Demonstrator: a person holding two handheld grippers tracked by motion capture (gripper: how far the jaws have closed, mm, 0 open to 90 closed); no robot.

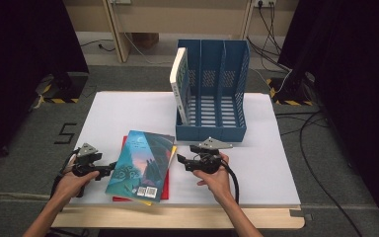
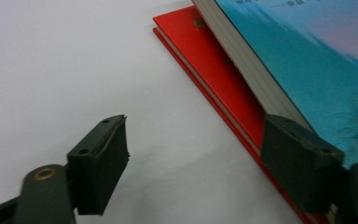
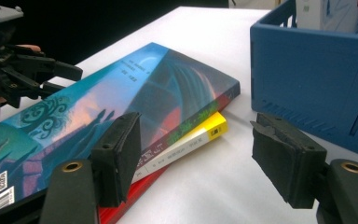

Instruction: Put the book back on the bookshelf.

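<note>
A stack of books lies near the table's front edge. The top one has a teal illustrated cover (image 1: 140,165) (image 3: 121,93) (image 2: 317,60); under it are a yellow-edged book (image 3: 205,133) and a red book (image 1: 166,190) (image 2: 214,60). My left gripper (image 1: 109,167) (image 2: 196,126) is at the stack's left edge. Its jaws are apart, with one jaw against the teal book's page edge and the other over bare table. My right gripper (image 1: 182,162) (image 3: 196,122) is open at the stack's right side, nothing between its pads.
A blue file rack (image 1: 212,131) (image 3: 317,74) with three slots stands behind the stack. A white book (image 1: 178,79) stands upright in its left slot. The white tabletop (image 1: 266,163) has free room to the right of the rack and stack.
</note>
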